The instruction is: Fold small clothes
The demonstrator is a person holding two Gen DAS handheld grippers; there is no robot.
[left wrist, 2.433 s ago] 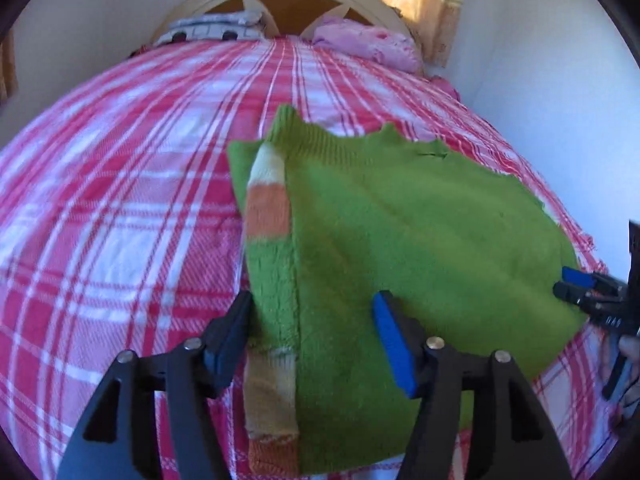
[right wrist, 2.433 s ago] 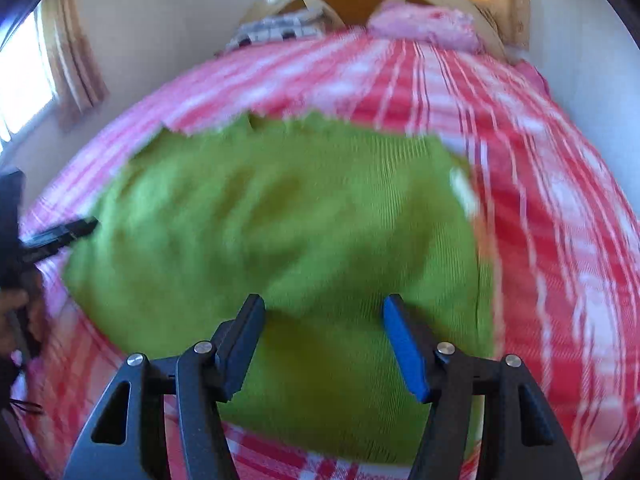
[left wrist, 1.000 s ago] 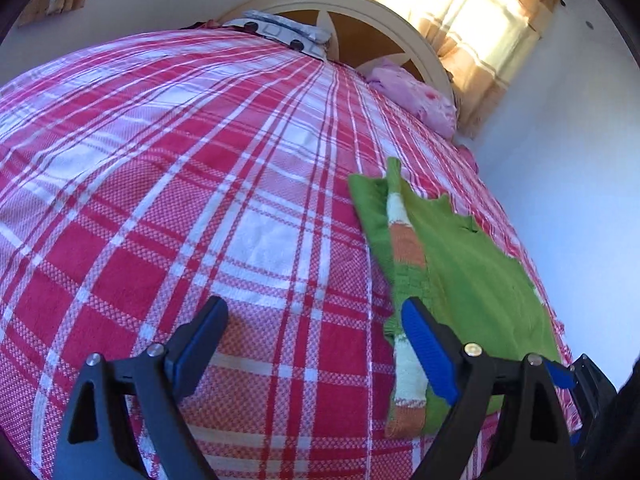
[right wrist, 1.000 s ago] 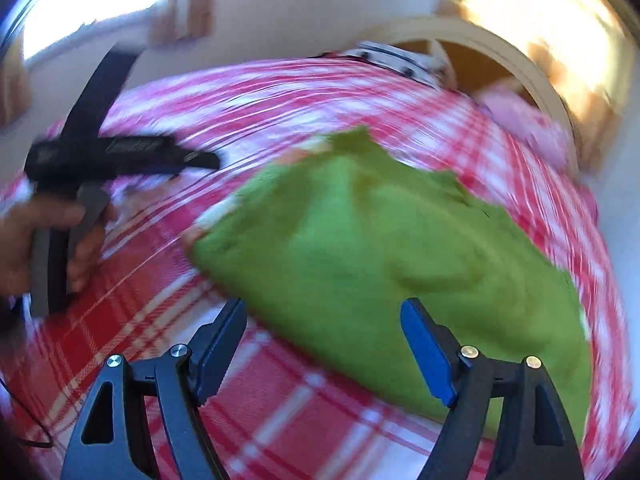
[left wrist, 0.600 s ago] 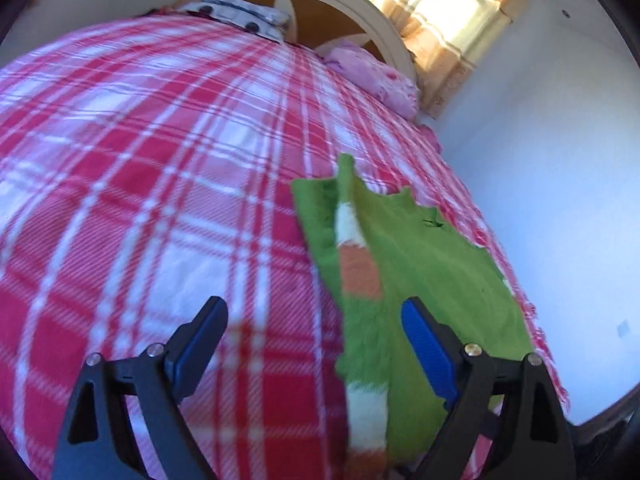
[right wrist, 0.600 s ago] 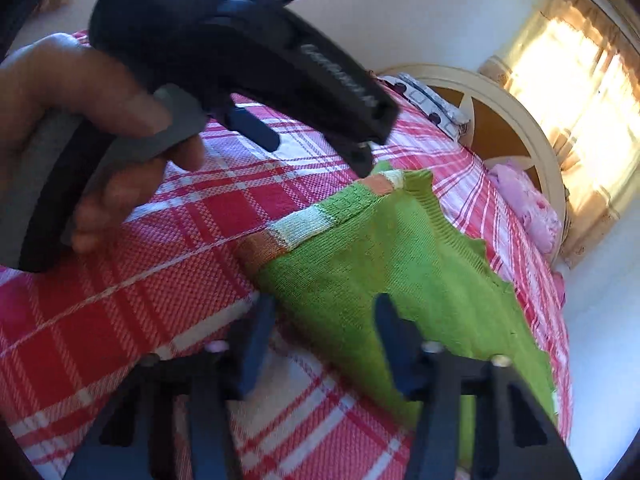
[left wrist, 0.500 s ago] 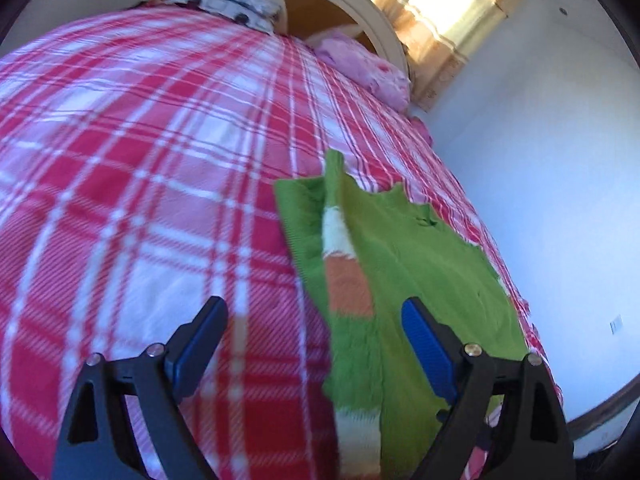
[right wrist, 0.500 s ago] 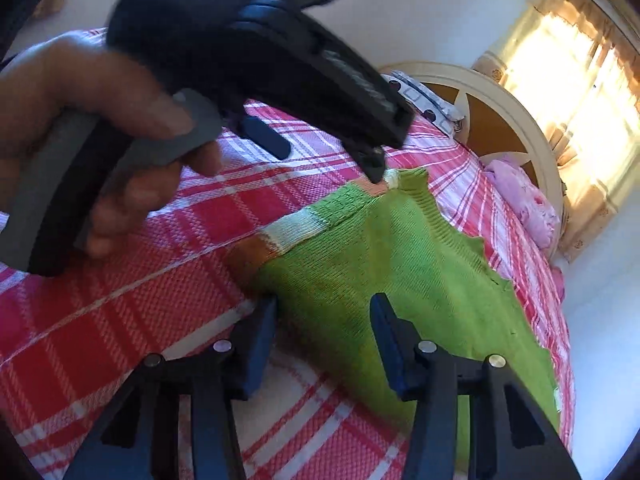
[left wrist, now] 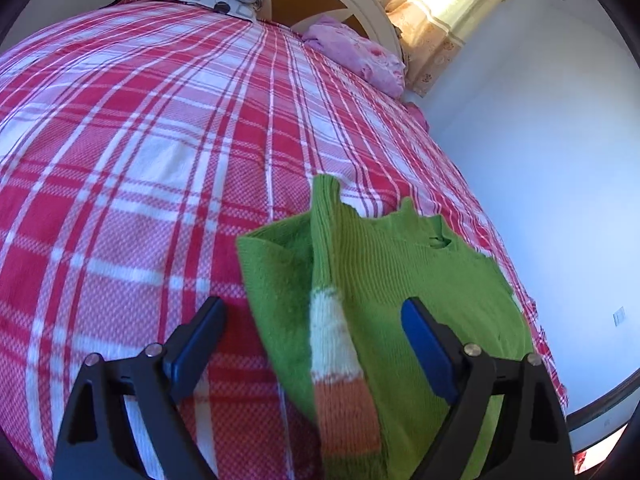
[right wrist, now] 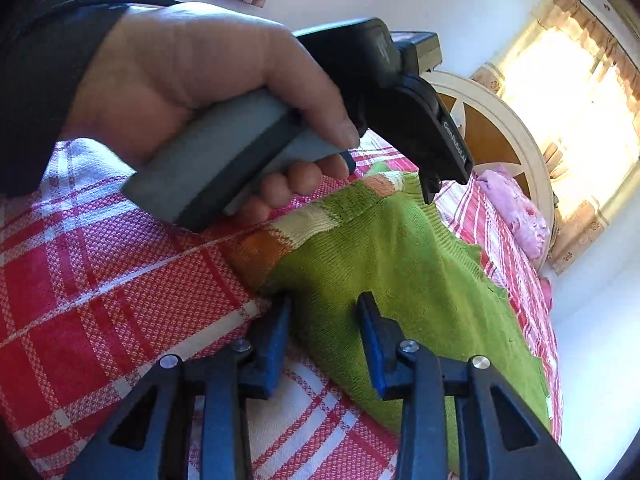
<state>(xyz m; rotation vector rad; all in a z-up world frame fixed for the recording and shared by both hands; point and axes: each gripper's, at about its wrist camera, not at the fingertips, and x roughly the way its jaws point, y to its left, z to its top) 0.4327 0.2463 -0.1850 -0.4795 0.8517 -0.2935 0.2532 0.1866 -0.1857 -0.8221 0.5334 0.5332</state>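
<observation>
Sweater (left wrist: 400, 288) lies on bed (left wrist: 160, 140), striped sleeve (left wrist: 340, 360) folded in; further folds remain. Left gripper (left wrist: 312, 340) apart above sleeve; right gripper (right wrist: 324, 336) apart, straddling lower hem.

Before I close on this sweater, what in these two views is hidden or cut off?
- Sweater near hem: left wrist view, cut off by the bottom edge and the left gripper.
- Striped sleeve far end: right wrist view, hidden behind the left hand and its tool.
- Sweater edge between the right gripper fingers: contact with the pads cannot be told.
- Sweater's underside: hidden in both views.
</observation>
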